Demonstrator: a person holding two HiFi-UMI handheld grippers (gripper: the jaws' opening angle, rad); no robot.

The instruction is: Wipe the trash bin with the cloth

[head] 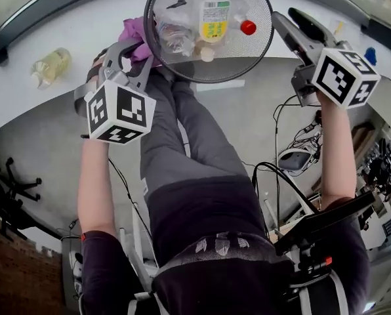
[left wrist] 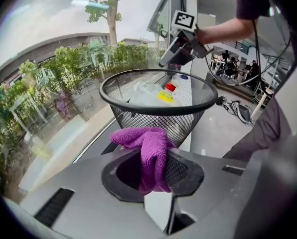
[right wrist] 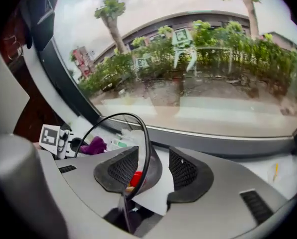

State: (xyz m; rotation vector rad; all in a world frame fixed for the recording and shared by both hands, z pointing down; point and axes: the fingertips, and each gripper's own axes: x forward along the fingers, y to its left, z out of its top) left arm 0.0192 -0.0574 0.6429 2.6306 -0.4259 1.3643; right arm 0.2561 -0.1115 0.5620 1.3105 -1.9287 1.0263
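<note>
The white table (head: 84, 31) runs across the far side under the window, and the black mesh bin (head: 212, 81) is at its near edge, right in front of you, mouth up. Your left gripper (left wrist: 156, 158) is at the bin's left side with its jaws clamped on the purple cloth (left wrist: 151, 146). The cloth bunches out past the tips and touches the outside of the mesh wall just below the rim. Your right gripper (right wrist: 153, 158) is at the bin's right side with its jaws standing wide apart. The rim and the top of the wall pass between them, close to one pad (right wrist: 123, 166) and with a clear gap to the other, so nothing is gripped there. Inside the bin you have clear plastic bottles, one with a yellow label (head: 213, 21) and one with a red cap (head: 248, 27). A yellowish bottle (head: 51, 66) lies on its side on the table, well to the left of the bin
</note>
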